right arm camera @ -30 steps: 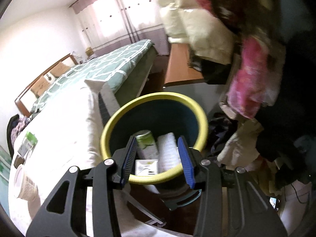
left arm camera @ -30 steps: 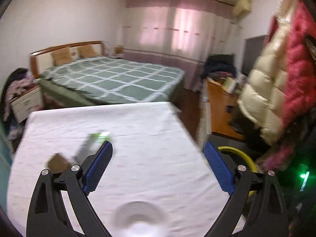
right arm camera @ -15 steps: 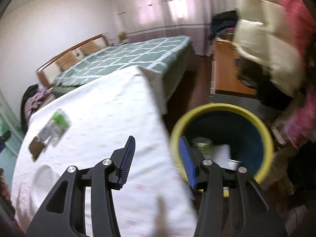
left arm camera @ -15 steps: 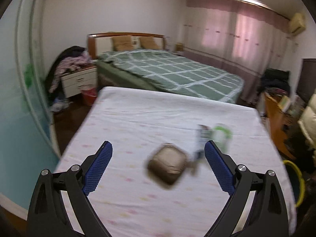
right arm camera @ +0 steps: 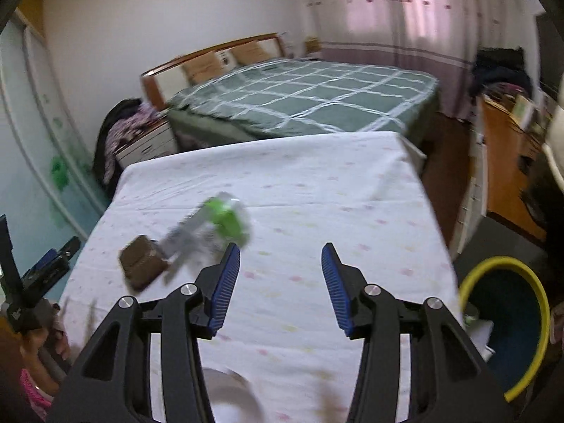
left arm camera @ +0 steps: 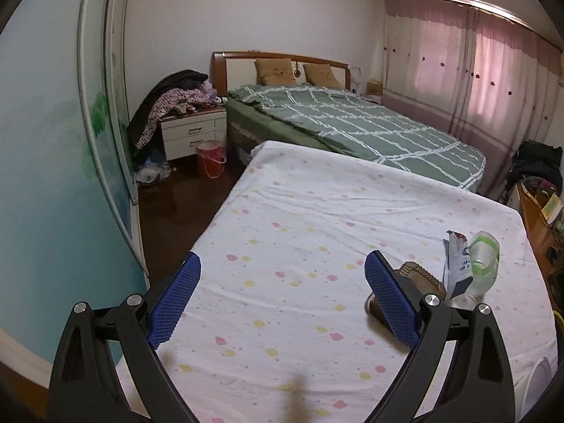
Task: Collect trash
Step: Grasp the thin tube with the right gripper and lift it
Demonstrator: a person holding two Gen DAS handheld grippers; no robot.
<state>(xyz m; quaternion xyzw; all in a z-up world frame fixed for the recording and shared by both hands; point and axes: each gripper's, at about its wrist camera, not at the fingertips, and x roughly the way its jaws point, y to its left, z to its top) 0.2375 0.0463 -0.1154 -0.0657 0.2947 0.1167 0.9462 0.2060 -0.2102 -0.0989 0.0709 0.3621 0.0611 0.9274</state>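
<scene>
On the white flowered sheet (left arm camera: 299,232) lie a brown square wrapper (left arm camera: 419,278), a grey-white packet (left arm camera: 456,264) and a clear cup with a green band (left arm camera: 484,257), close together. My left gripper (left arm camera: 282,296) is open and empty, with the wrapper just behind its right finger. In the right wrist view the same wrapper (right arm camera: 141,261), packet (right arm camera: 187,236) and green-banded cup (right arm camera: 225,218) lie left of my right gripper (right arm camera: 280,282), which is open and empty. A yellow-rimmed blue bin (right arm camera: 507,320) holding trash stands on the floor at the right.
A white cup (right arm camera: 232,398) sits near the sheet's front edge. A green checked bed (left arm camera: 352,130) lies beyond. A nightstand piled with clothes (left arm camera: 187,123), a red bucket (left arm camera: 209,155) and a glass sliding door (left arm camera: 105,123) are at the left. A wooden desk (right arm camera: 500,155) is at the right.
Both grippers have swung left. The right one has left the bin and now faces the sheet, with its jaws wider. The trash has shifted to the right in the left wrist view.
</scene>
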